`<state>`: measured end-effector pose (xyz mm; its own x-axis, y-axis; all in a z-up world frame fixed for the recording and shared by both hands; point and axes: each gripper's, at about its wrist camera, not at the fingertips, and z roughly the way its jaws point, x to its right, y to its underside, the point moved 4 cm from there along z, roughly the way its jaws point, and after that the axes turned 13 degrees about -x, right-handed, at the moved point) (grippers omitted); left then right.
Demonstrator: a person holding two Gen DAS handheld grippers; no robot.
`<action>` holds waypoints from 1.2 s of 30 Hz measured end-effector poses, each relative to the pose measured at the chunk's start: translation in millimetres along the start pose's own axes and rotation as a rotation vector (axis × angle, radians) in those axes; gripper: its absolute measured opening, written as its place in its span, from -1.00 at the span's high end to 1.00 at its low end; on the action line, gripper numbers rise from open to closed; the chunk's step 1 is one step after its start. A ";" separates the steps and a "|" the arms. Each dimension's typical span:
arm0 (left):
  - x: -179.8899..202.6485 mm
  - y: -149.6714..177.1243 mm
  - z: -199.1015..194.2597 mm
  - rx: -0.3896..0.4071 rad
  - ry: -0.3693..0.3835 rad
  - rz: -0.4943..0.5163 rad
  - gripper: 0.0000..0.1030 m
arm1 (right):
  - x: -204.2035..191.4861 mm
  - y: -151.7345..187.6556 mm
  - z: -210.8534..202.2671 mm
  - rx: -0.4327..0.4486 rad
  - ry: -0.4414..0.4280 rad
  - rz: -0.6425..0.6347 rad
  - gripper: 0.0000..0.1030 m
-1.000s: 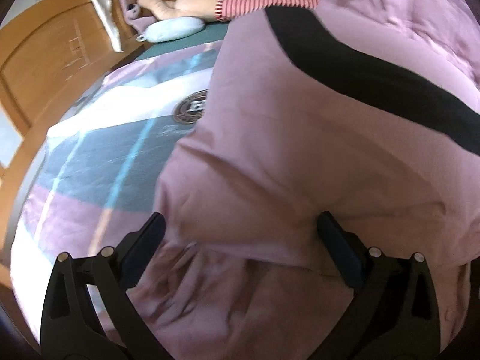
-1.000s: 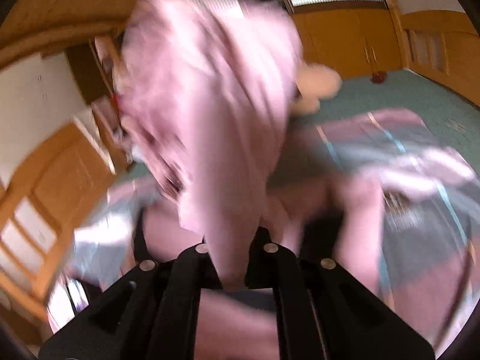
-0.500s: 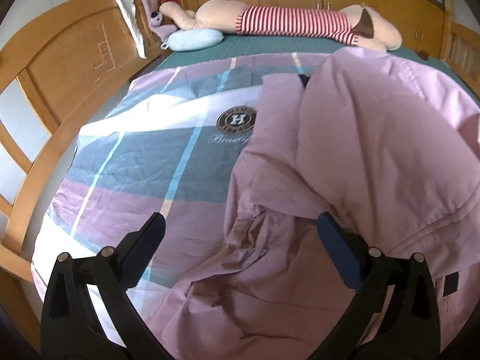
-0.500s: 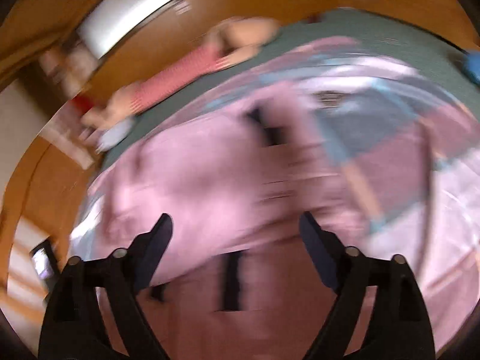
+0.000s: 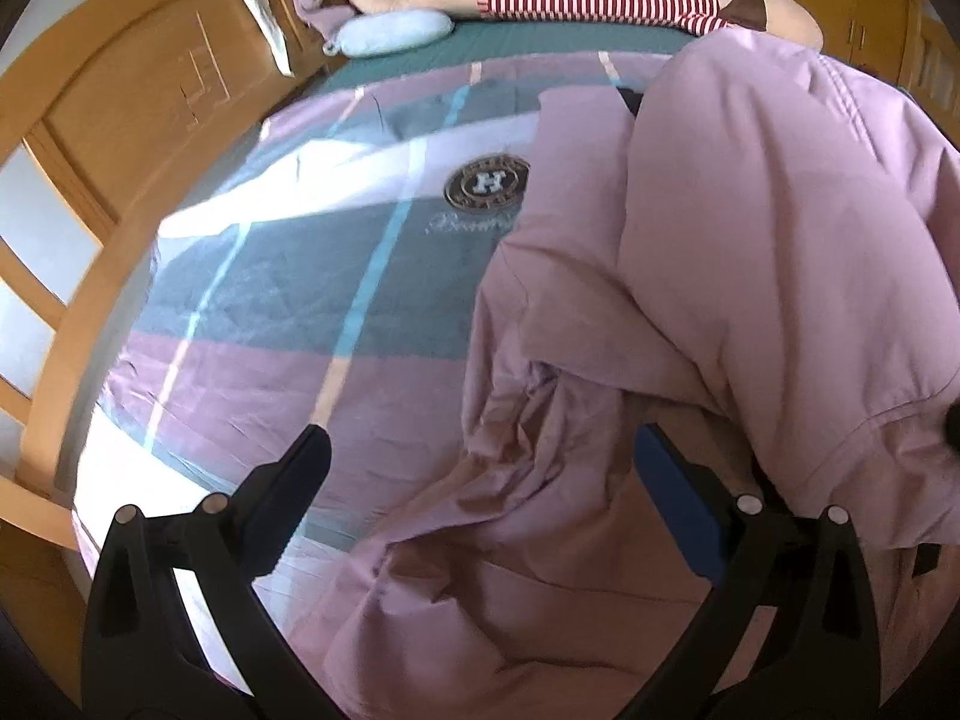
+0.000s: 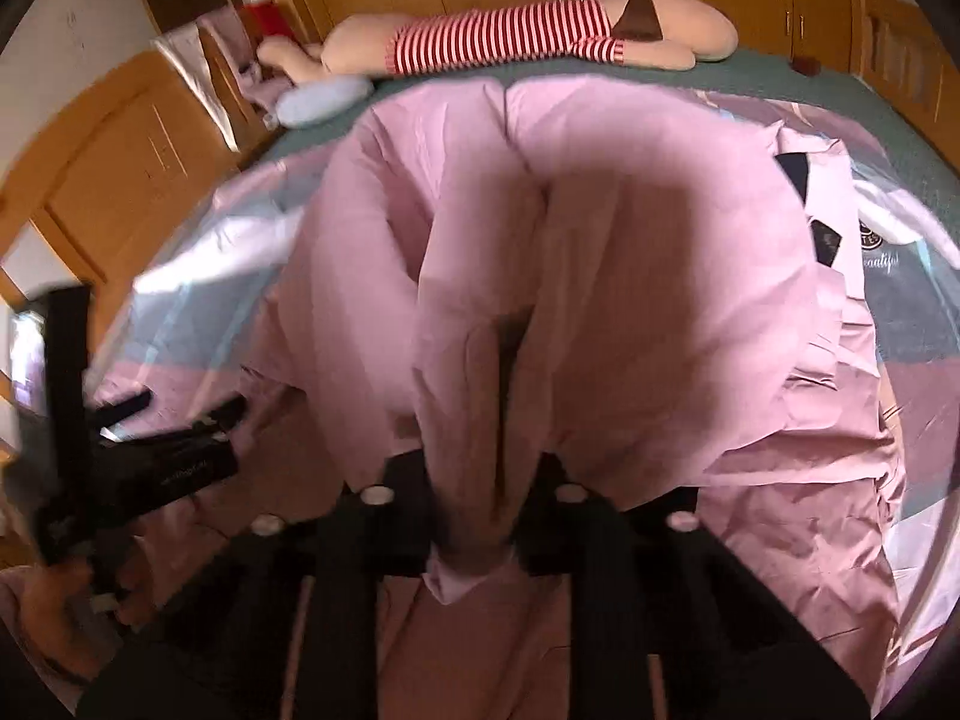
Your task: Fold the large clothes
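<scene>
Garment (image 6: 600, 276) pinched in right tongs (image 6: 480, 516); left tongs (image 5: 480, 462) released; quilt (image 5: 312, 276) badge reads "H".

The right gripper (image 6: 477, 480) pinches a bunched fold of the pink garment (image 6: 630, 276), which drapes up and away from its jaws over the plaid quilt (image 6: 912, 312). Beyond the garment lies a plush doll in a red-striped shirt (image 6: 504, 39). Left of the garment, the left gripper (image 6: 180, 426) is blurred above the quilt.
</scene>
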<state>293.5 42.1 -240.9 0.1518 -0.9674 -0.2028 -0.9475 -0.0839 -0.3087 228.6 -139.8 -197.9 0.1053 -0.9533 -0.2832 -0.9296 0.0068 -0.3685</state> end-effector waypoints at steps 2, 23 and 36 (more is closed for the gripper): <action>1.5 1.8 -0.9 -0.001 0.007 0.001 -0.96 | 19.0 1.9 -25.0 0.047 -0.182 0.041 0.75; 43.2 5.6 -30.5 0.163 0.259 0.042 -0.96 | 42.8 30.6 40.4 -0.167 -0.014 0.088 0.54; 90.6 27.0 -5.6 0.097 0.222 0.154 -0.96 | 55.8 34.9 21.0 -0.219 -0.076 0.098 0.00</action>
<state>280.2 -49.2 -262.4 -0.0672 -0.9965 -0.0488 -0.9217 0.0807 -0.3795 209.5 -186.4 -245.2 0.0294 -0.9259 -0.3766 -0.9902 0.0244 -0.1373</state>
